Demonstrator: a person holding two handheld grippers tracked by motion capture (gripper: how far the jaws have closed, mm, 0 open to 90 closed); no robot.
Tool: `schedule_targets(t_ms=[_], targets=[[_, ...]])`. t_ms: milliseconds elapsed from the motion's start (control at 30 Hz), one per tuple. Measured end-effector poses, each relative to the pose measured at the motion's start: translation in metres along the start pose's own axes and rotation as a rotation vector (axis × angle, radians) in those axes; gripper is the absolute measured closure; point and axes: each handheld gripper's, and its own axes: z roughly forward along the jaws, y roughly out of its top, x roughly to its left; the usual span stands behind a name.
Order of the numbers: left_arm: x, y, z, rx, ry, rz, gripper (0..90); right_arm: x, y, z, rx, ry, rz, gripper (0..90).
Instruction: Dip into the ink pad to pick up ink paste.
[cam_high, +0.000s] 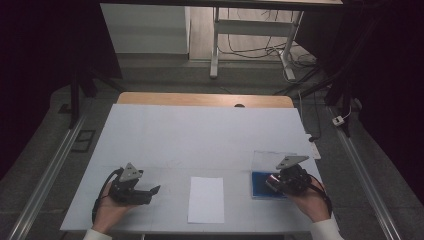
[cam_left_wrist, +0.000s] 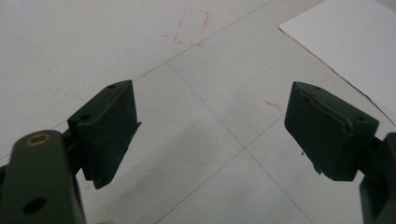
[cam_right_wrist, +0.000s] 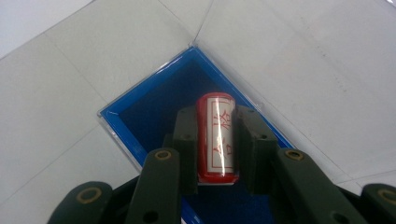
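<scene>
Right gripper (cam_right_wrist: 215, 140) clamped on glossy red cylindrical stamp (cam_right_wrist: 215, 135), over clear-walled blue tray (cam_right_wrist: 140, 112), left gripper (cam_left_wrist: 210, 135) wide open

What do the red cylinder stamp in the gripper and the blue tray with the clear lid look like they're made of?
Red cylinder stamp: likely glossy plastic, since a bright highlight runs along its side; its white label carries red characters. Blue tray with the clear lid: the blue pad looks matte, perhaps felt or foam, while the see-through rim and raised lid suggest hard clear plastic.

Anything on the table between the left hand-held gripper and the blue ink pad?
High view: a white paper sheet lies between the left hand-held gripper and the blue ink pad.
</scene>
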Motion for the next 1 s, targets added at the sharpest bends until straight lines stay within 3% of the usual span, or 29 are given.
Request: schedule_targets(t_ms=[333,467,700,1000], targets=[[-0.001,0.001,0.002,0.005,0.004,0.012,17.5,0.002,0.0,-0.007,-0.026,-0.009,-0.007,70.5],[0.0,0.001,0.003,0.008,0.003,0.011,17.5,0.003,0.002,-0.016,-0.084,-0.01,-0.003,70.4],[-0.001,0.001,0.001,0.004,0.002,0.013,17.5,0.007,0.009,-0.031,-0.125,-0.002,0.005,70.4],[0.0,0.001,0.001,0.006,0.0,0.009,17.5,0.006,0.009,-0.035,-0.135,-0.005,0.002,70.3]])
